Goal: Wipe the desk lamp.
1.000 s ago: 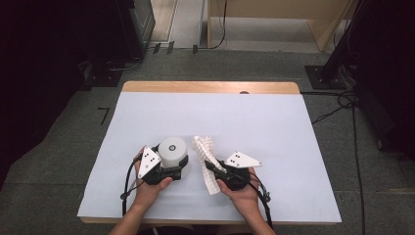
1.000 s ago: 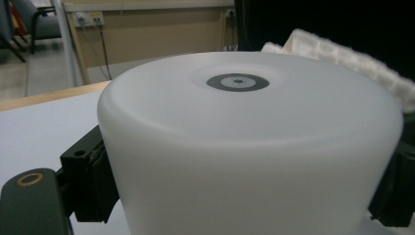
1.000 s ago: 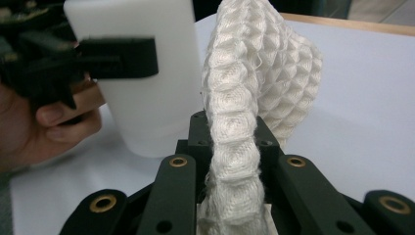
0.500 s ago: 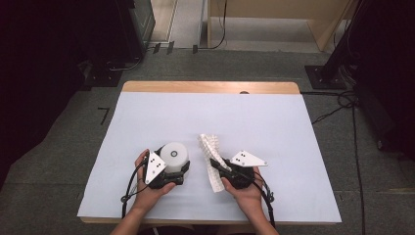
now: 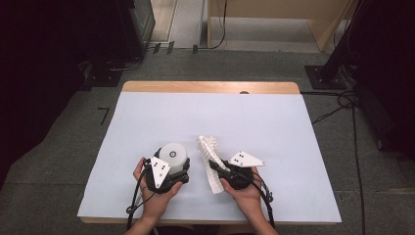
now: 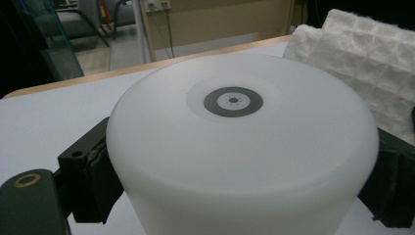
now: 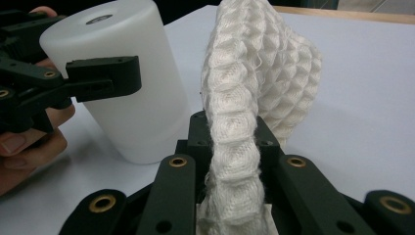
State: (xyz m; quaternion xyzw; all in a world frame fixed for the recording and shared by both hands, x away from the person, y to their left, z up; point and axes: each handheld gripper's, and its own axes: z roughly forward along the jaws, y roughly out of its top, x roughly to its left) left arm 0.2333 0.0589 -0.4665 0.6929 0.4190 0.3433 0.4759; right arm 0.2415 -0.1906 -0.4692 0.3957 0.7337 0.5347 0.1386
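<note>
Sliding toward the near bench point(image 5: 147, 122) edge since a second ago, the left tongs point(image 5: 171, 166) clamp the white container point(image 5: 173, 152) while the right tongs point(image 5: 221, 169) pinch the waffle cloth point(image 5: 208, 147) just beside it, likely ready for wiping.

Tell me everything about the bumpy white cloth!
The cloth is white with a waffle-like weave of small raised squares and looks soft. The right gripper pinches it between shut jaws, so it stands up folded and bunched, curling over at the top. It is beside the cylinder, above the table.
</note>
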